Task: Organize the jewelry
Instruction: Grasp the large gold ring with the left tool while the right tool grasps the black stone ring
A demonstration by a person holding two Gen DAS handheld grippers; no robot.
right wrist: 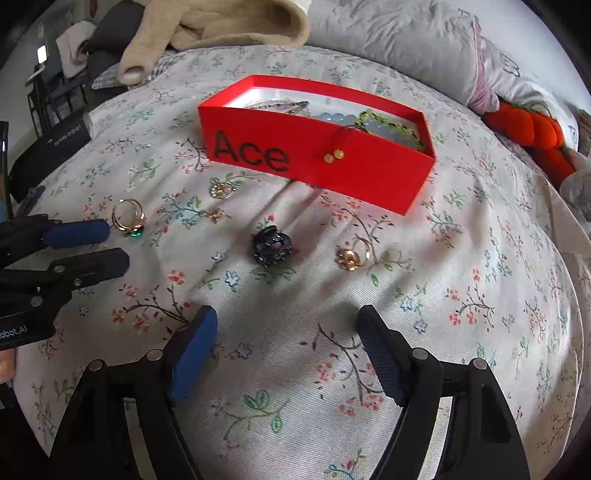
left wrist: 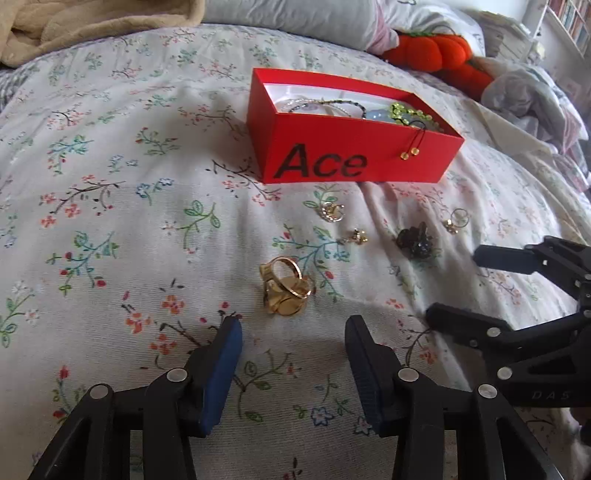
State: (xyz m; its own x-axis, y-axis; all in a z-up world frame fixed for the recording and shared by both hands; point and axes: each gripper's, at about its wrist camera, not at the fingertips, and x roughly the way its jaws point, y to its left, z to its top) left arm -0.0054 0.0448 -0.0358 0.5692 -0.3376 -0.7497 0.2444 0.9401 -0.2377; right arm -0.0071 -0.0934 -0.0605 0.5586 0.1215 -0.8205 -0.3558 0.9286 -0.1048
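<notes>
A red box marked "Ace" (left wrist: 354, 155) (right wrist: 325, 162) lies on the flowered bedspread and holds bead bracelets and necklaces; two yellow beads hang over its front wall. Loose pieces lie in front of it: a large gold ring (left wrist: 286, 286) (right wrist: 127, 216), a black flower ring (left wrist: 415, 242) (right wrist: 272, 245), a small gold ring (left wrist: 454, 221) (right wrist: 351, 256), a gold earring (left wrist: 356, 236) (right wrist: 217, 215) and a small silver-gold ring (left wrist: 332, 212) (right wrist: 221, 190). My left gripper (left wrist: 293, 328) is open just before the large gold ring. My right gripper (right wrist: 288, 317) is open, short of the black ring.
An orange plush toy (left wrist: 436, 51) (right wrist: 532, 129) and grey pillows (right wrist: 406, 37) lie behind the box. A beige blanket (left wrist: 92, 26) is at the back left. A black device (right wrist: 48, 147) lies at the bed's left edge.
</notes>
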